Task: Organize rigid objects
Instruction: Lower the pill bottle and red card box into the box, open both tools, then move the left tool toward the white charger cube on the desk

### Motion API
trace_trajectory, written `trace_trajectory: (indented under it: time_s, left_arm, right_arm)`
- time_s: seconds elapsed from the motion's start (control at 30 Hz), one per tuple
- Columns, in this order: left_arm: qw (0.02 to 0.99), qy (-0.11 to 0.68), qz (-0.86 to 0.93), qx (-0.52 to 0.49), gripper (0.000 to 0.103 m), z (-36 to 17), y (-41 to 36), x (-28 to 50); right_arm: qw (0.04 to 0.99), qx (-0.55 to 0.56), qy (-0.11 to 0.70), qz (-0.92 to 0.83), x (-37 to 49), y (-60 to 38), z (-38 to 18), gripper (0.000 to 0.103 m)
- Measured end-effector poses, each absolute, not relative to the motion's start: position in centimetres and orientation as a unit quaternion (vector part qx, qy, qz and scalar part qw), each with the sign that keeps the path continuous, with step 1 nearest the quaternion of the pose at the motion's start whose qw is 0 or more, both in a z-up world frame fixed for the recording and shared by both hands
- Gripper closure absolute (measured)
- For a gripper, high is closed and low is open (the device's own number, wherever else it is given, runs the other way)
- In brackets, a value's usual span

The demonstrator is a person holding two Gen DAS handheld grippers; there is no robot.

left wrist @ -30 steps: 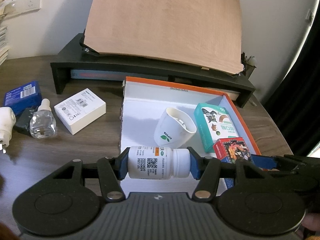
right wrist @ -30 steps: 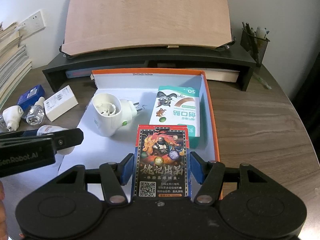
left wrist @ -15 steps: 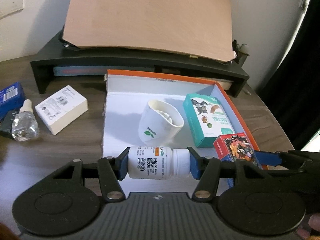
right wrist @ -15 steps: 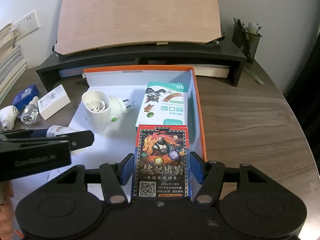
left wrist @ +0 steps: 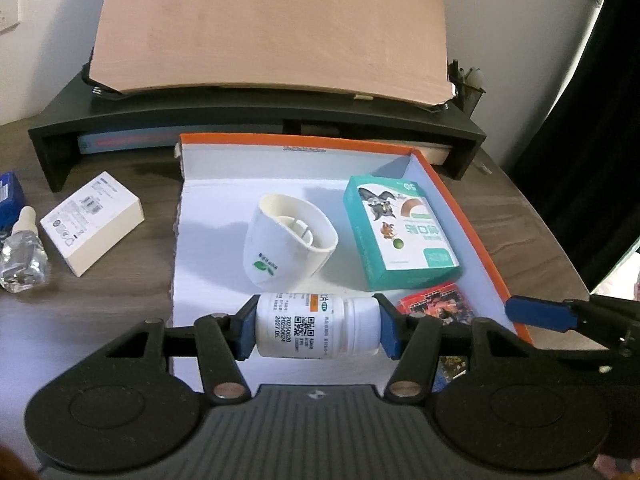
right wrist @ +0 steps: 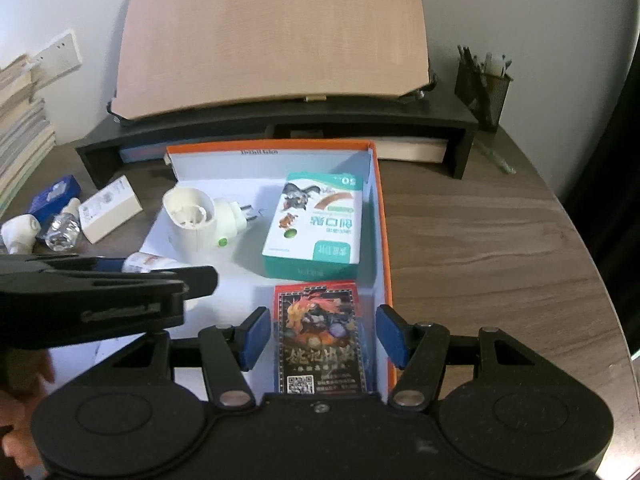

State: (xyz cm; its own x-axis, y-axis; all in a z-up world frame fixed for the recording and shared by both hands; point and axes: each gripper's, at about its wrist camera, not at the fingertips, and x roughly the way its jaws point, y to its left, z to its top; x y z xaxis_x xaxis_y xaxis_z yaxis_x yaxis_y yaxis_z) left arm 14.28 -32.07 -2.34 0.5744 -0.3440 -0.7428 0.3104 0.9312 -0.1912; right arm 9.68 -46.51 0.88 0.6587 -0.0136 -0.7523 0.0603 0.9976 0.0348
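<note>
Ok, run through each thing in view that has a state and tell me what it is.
Left gripper: shut on the pill bottle, held sideways over the box.
Right gripper: open, pads apart from the card pack.
Card pack: lying flat in the box.
Teal carton: flat in the box.
White plug-in: on its side in the box.
Box: open.

Dark wood-grain table [right wrist: 480, 248] is carrying everything. Orange-rimmed open box [left wrist: 460, 216] is sitting flat at centre, just in front of a black riser shelf [right wrist: 280, 124] standing along the back edge. Left of the box, a white carton [left wrist: 92, 222], a clear dropper bottle [left wrist: 22, 258] and a blue packet [right wrist: 54, 196] are lying close together. A mesh pen holder [right wrist: 484, 88] is standing at the far right.
</note>
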Motion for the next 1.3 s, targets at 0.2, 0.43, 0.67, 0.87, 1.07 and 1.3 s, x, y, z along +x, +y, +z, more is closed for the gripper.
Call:
trace_trajectory:
  time_s: [0.2,0.43,0.67,0.87,1.07,1.3]
  left_arm:
    - [0.88,0.434,-0.191,-0.011,0.045,-2.5,-32.8,14.4]
    - [0.881,0.427,-0.201,0.005,0.023,-1.5,-33.4,13.2]
    - [0.894,0.411,-0.179,0.001,0.011,0.4,-31.0,12.0]
    - [0.905,0.4,-0.143,-0.011,0.007,1.7,-26.9,11.2]
    - [0.912,0.394,-0.106,-0.031,0.006,2.1,-22.8,10.6]
    - [0.917,0.39,-0.069,-0.052,0.006,2.3,-18.6,9.8]
  right_arm:
    - [0.92,0.03,0.388,-0.032,7.9,-46.9,2.2,0.025]
    - [0.926,0.044,0.37,-0.064,6.2,-47.1,3.4,0.024]
    - [0.929,0.058,0.359,-0.07,5.7,-45.2,4.4,0.023]
    - [0.93,0.065,0.358,-0.045,6.3,-41.9,5.0,0.022]
    - [0.93,0.049,0.365,-0.005,7.2,-37.9,5.1,0.022]
    - [0.927,0.028,0.373,0.037,8.1,-33.9,4.9,0.022]
